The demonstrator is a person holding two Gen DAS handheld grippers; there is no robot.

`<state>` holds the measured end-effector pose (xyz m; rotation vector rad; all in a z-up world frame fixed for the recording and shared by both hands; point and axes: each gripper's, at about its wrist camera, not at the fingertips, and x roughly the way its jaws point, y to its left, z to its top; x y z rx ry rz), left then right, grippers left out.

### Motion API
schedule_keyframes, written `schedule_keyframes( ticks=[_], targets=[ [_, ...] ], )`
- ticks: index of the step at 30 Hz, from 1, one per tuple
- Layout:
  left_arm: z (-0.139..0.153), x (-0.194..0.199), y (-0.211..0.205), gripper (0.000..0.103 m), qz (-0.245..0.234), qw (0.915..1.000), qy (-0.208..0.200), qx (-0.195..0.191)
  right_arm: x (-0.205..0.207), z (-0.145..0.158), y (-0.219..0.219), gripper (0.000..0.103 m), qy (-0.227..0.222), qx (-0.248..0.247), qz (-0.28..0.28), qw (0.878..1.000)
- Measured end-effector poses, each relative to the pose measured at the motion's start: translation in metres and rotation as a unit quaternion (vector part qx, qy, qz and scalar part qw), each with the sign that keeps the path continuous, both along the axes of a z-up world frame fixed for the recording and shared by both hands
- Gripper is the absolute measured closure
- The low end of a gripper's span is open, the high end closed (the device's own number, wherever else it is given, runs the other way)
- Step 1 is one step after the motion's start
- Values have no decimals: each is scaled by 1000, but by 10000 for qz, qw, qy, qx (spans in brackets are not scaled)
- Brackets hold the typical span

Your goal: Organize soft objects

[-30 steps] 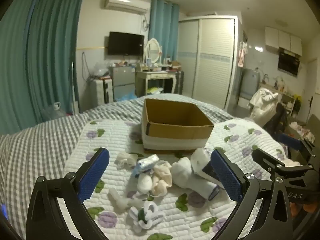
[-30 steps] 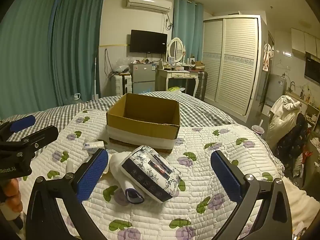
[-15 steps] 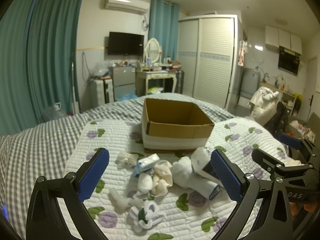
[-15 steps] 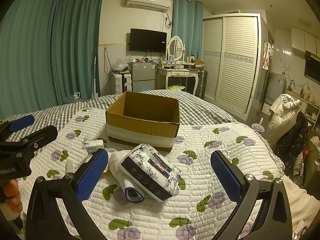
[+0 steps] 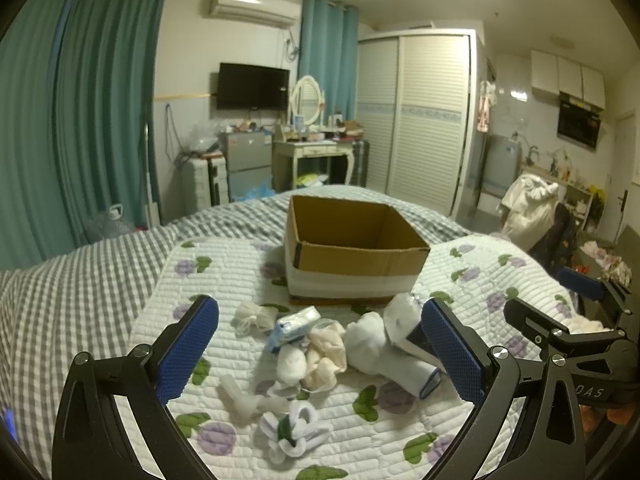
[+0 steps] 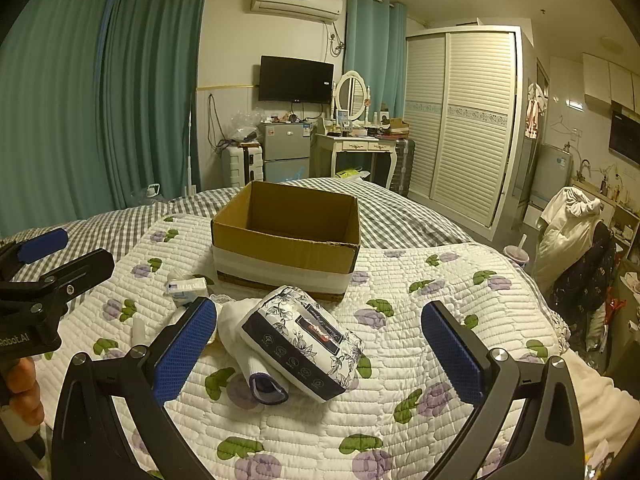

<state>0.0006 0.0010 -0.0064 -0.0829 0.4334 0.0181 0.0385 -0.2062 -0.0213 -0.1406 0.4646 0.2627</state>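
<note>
An open cardboard box (image 5: pixel 356 256) stands on the quilted bed; it also shows in the right wrist view (image 6: pixel 286 246). In front of it lie soft items: white socks (image 5: pixel 372 346), a cream sock (image 5: pixel 326 354), a small tissue pack (image 5: pixel 292 326), a white-and-green knot toy (image 5: pixel 294 432). A floral tissue pack (image 6: pixel 304 338) lies on a white sock (image 6: pixel 264 380). My left gripper (image 5: pixel 320 354) is open above the pile. My right gripper (image 6: pixel 320 354) is open, with the floral pack between its fingers, not touching.
The flowered quilt (image 6: pixel 420 320) covers a grey checked bed (image 5: pixel 60 280). A chair with clothes (image 6: pixel 572 236) stands to the right. A fridge, dresser and wardrobe line the far wall.
Both grippers have drifted very slightly; the objects lie as before.
</note>
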Motion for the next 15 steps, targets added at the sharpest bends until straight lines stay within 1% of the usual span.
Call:
schedule_keyframes(
  ticks=[15],
  targets=[
    [0, 0, 0, 0, 5, 10000, 15, 7, 1, 2, 0, 0, 40, -9, -5, 10000]
  ],
)
